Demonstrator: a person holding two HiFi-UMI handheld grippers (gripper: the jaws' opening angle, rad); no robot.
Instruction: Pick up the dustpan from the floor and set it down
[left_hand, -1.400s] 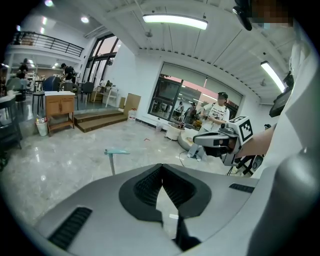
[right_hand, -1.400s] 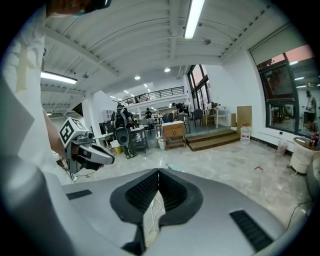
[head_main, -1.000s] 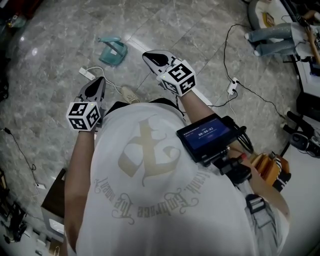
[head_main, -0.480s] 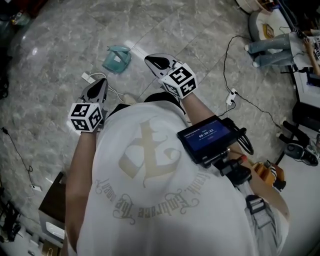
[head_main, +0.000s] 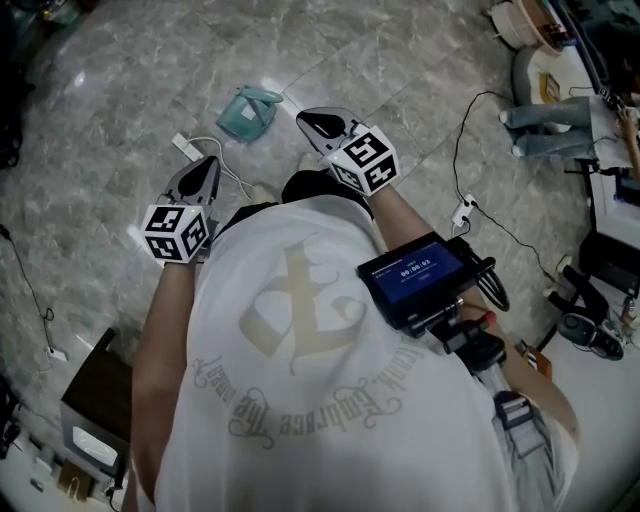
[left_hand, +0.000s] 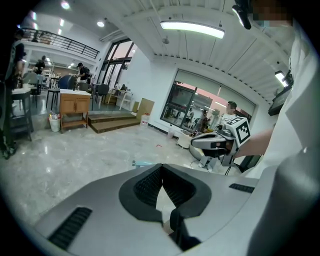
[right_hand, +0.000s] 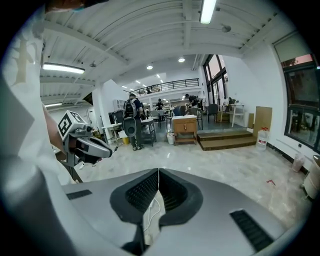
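Note:
A teal dustpan (head_main: 248, 112) lies on the grey marble floor (head_main: 120, 90), ahead of the person. My left gripper (head_main: 205, 163) hangs to its lower left, shut and empty. My right gripper (head_main: 308, 118) is just right of the dustpan, higher up, also shut with nothing in it. In the left gripper view the jaws (left_hand: 161, 165) meet at their tips, a sliver of the dustpan (left_hand: 144, 163) shows beyond them, and the right gripper (left_hand: 216, 144) is at the right. In the right gripper view the jaws (right_hand: 158, 171) are closed and the left gripper (right_hand: 86, 145) is at the left.
A white power strip with its cable (head_main: 186, 146) lies on the floor between the grippers. A black cable with a white plug (head_main: 463, 211) runs at the right. A screen device (head_main: 418, 274) is at the person's waist. A box (head_main: 92, 405) sits at the lower left.
The dustpan has slid a little lower and to the right in the head view as the camera shifted. Both grippers stay shut and keep their places in front of the person.

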